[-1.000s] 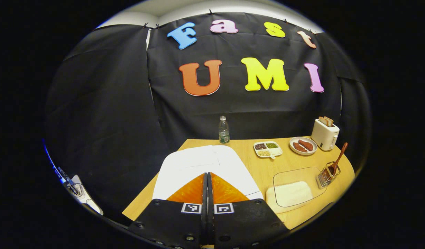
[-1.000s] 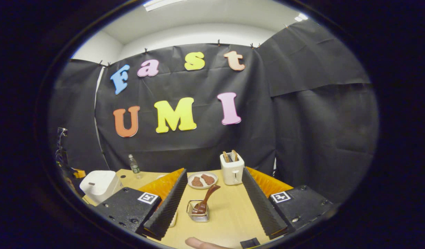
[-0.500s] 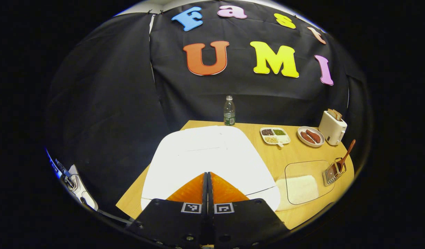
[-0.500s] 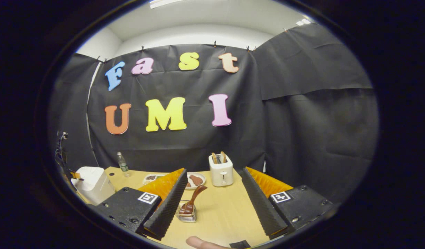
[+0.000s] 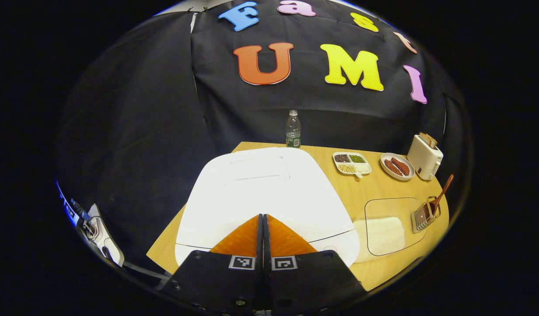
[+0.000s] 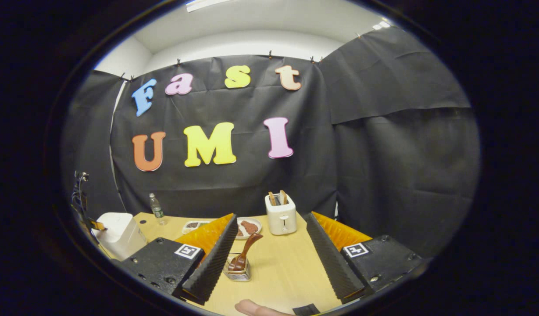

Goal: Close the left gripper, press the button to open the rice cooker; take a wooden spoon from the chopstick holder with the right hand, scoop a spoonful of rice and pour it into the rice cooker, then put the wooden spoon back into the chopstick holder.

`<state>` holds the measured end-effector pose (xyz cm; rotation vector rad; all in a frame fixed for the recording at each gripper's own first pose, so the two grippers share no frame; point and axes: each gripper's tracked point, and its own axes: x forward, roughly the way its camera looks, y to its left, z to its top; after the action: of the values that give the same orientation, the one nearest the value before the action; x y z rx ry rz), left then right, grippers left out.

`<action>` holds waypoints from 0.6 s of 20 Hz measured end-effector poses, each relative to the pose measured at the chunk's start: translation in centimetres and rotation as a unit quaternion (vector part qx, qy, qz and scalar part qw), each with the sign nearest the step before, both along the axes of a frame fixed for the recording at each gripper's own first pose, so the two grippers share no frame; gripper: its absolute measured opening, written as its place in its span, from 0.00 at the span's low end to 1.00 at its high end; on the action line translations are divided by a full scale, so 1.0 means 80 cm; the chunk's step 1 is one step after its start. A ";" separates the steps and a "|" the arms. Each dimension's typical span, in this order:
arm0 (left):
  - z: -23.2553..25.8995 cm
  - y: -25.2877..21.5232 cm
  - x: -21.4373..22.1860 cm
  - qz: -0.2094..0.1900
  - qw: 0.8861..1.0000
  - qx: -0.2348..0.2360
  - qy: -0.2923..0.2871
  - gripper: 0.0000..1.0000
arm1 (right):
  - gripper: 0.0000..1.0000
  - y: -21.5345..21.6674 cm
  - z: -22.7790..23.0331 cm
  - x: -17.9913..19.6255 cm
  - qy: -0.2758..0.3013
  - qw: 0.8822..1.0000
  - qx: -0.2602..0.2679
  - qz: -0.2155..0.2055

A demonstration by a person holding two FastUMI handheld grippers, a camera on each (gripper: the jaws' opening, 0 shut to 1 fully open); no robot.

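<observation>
Left gripper [image 5: 263, 219], bottom centre of the left gripper view: two black housing blocks studded with screws, each carrying a small square black-and-white marker. Right gripper [image 6: 271, 256], bottom of the right gripper view: the same black blocks with markers and screws, long fingers [image 6: 214, 259] with ridged inner faces.

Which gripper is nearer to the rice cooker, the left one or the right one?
Left. The left gripper, shut, is just above the rice cooker lid. The right gripper, open, is far off, facing the chopstick holder.
</observation>
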<state>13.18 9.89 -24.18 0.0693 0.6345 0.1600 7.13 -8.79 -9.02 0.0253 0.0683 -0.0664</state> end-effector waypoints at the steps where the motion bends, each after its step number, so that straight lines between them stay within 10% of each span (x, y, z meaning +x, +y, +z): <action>1: -0.006 0.001 -0.002 0.002 1.000 -0.006 0.012 0.00 | 1.00 0.001 -0.002 0.000 0.001 1.000 -0.002 0.001; 12: 0.051 0.008 0.002 0.013 0.998 0.007 -0.062 0.00 | 1.00 0.003 -0.032 -0.004 0.016 1.000 -0.022 -0.003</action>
<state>13.33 10.50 -20.12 0.0642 0.5108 0.1917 6.80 -8.56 -11.57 -0.0202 0.0995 -0.0743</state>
